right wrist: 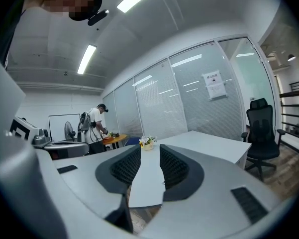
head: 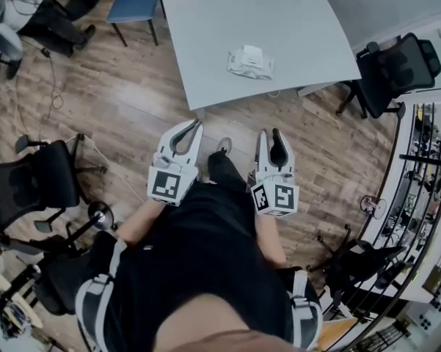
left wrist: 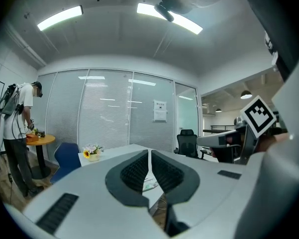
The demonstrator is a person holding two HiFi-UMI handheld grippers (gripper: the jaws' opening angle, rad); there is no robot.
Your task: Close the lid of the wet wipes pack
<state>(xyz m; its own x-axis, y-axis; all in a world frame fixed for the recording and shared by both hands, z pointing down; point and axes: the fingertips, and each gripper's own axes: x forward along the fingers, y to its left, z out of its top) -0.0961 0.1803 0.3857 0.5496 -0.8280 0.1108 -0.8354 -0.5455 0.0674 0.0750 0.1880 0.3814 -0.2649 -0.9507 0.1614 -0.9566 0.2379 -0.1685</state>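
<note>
Pack of wet wipes [head: 249, 62] lies on the grey desk [head: 293, 20], near the edge closest to me, well apart from both my tongs. My left tongs [head: 197, 124] have their tips together on nothing; my right tongs [head: 271, 133] stand apart and empty, both held over the wood floor [head: 132, 101].

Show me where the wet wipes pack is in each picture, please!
Head view: the wet wipes pack lies on the grey table, near its front edge.
Left gripper view: only a small pale sliver on the table shows low in the slit between the jaws; it is likely the pack.
Right gripper view: the pack cannot be made out.
Shared landmark: the grey table appears in all three views.
</note>
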